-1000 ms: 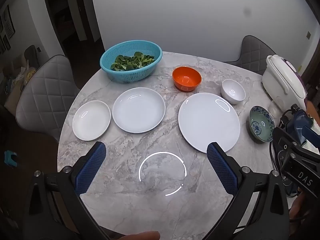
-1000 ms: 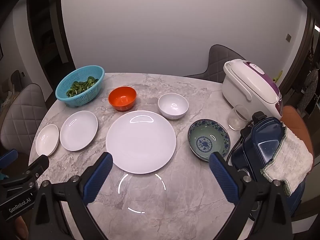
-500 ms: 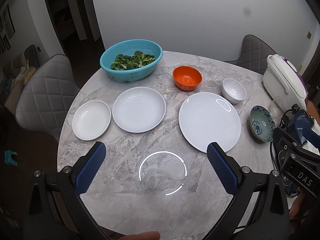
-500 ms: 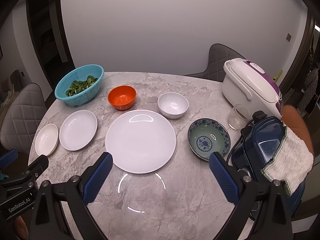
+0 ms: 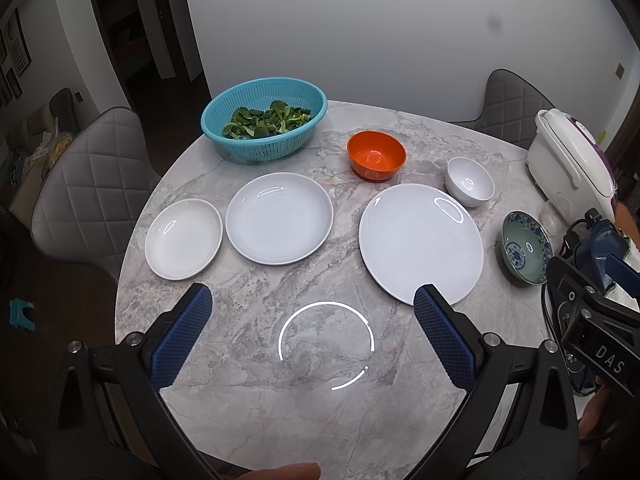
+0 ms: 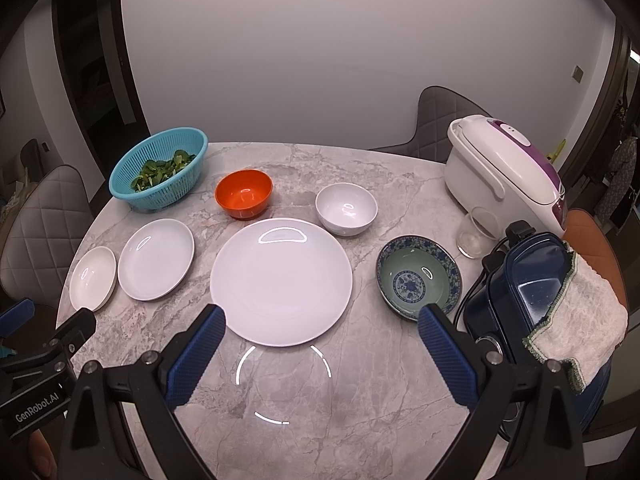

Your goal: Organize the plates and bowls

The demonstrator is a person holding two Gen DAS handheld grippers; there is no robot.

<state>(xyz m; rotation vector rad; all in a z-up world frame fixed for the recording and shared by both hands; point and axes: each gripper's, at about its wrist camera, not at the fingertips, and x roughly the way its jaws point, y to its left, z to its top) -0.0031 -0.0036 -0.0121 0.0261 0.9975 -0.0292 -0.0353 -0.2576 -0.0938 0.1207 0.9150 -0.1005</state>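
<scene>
On the round marble table lie a small white plate (image 5: 183, 238), a medium white plate (image 5: 279, 217) and a large white plate (image 5: 420, 242). Behind them stand an orange bowl (image 5: 376, 155) and a small white bowl (image 5: 470, 181); a blue-patterned green bowl (image 5: 524, 246) stands at the right. In the right wrist view the large plate (image 6: 281, 280), orange bowl (image 6: 244, 193), white bowl (image 6: 346, 208) and patterned bowl (image 6: 418, 282) show too. My left gripper (image 5: 312, 304) is open and empty above the near table. My right gripper (image 6: 322, 322) is open and empty over the large plate's near edge.
A teal colander of greens (image 5: 264, 118) stands at the back left. A white and purple rice cooker (image 6: 506, 176), a glass (image 6: 476, 234) and a dark blue appliance with a towel (image 6: 540, 292) crowd the right edge. Grey chairs (image 5: 86, 184) surround the table.
Both grippers have crept slightly forward and stay open. The dishes have not moved.
</scene>
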